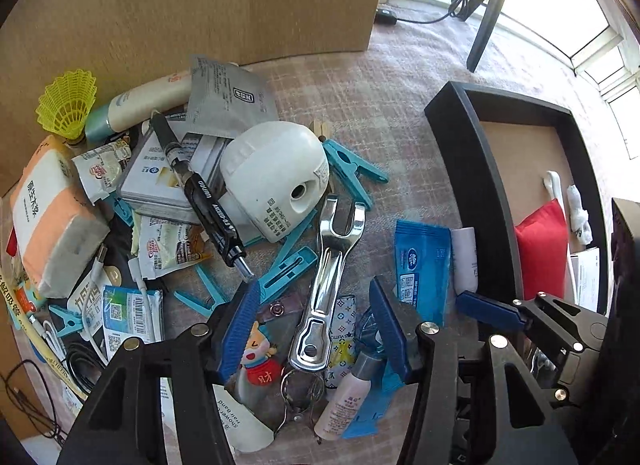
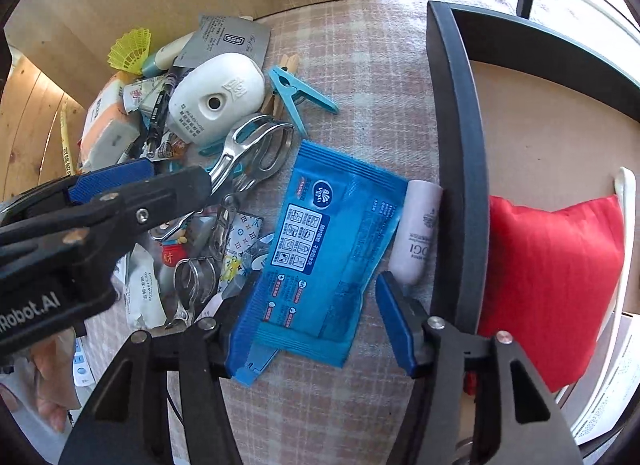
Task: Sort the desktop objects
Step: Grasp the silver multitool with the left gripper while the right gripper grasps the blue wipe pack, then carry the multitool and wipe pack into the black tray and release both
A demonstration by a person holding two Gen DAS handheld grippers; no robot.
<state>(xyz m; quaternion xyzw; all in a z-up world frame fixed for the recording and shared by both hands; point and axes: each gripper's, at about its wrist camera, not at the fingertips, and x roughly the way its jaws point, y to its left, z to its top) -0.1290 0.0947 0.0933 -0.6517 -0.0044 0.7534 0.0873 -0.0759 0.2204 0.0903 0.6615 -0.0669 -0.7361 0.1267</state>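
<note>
My left gripper [image 1: 316,329] is open over the clutter pile, its blue pads either side of a chrome metal tool [image 1: 330,285] and a patterned packet [image 1: 342,339]. A white dome gadget [image 1: 274,177], a black pen [image 1: 208,201] and teal clothespins [image 1: 352,171] lie just beyond. My right gripper [image 2: 320,321] is open around the near end of a blue wet-wipe pack [image 2: 324,249] lying flat on the cloth. A pale pink tube [image 2: 416,229] lies against the black tray's wall [image 2: 460,169]. The left gripper also shows in the right wrist view [image 2: 108,185].
The black tray holds a red cloth [image 2: 548,281] and a white item [image 2: 626,193]. A cardboard box [image 1: 200,5] stands behind the pile. A tissue pack [image 1: 48,217], yellow shuttlecock [image 1: 68,105], cream tube [image 1: 140,105] and cables [image 1: 80,349] crowd the left.
</note>
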